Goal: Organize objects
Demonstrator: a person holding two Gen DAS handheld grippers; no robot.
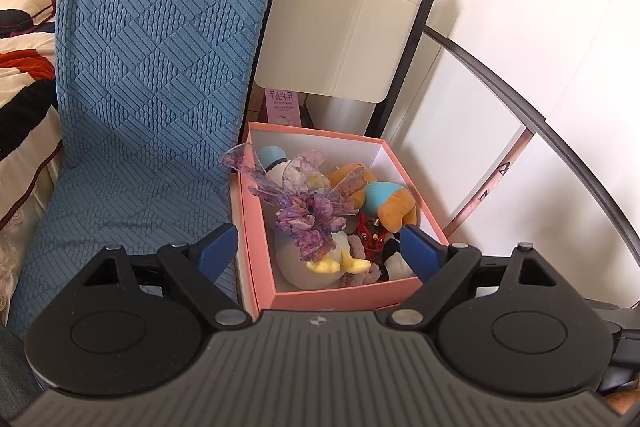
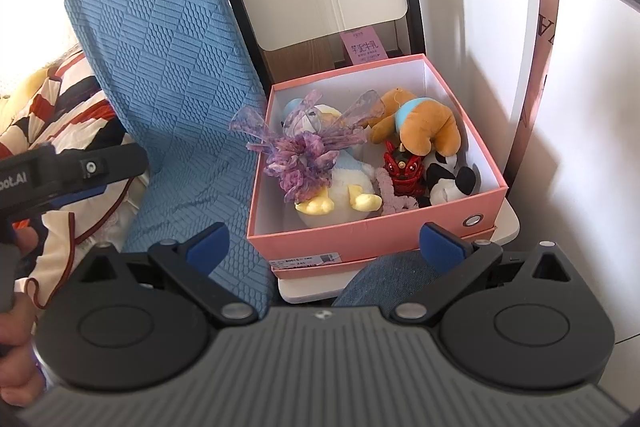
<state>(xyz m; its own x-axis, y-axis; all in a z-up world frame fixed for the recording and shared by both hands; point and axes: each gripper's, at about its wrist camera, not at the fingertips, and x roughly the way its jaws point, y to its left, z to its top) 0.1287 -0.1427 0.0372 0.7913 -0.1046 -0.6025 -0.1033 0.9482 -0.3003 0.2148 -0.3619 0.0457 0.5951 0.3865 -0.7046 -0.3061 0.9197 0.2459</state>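
An open pink box (image 1: 264, 267) (image 2: 360, 239) stands on a white stool beside a blue-covered chair. Inside lie a purple ribbon bow (image 1: 308, 215) (image 2: 298, 155), a white duck plush (image 1: 320, 263) (image 2: 348, 187), an orange dog plush (image 1: 392, 203) (image 2: 428, 123), a small red figure (image 1: 370, 239) (image 2: 402, 167) and a black-and-white plush (image 2: 452, 179). My left gripper (image 1: 320, 247) is open and empty, just above the box's near side. My right gripper (image 2: 324, 243) is open and empty, in front of the box's near wall.
The blue textured chair cover (image 1: 152, 75) (image 2: 168, 67) rises left of the box. A beige folding chair back (image 1: 348, 27) and a pink carton (image 1: 280, 105) stand behind it. A white wall (image 1: 500, 87) is at the right. A patterned bedspread (image 2: 60, 99) lies at the left.
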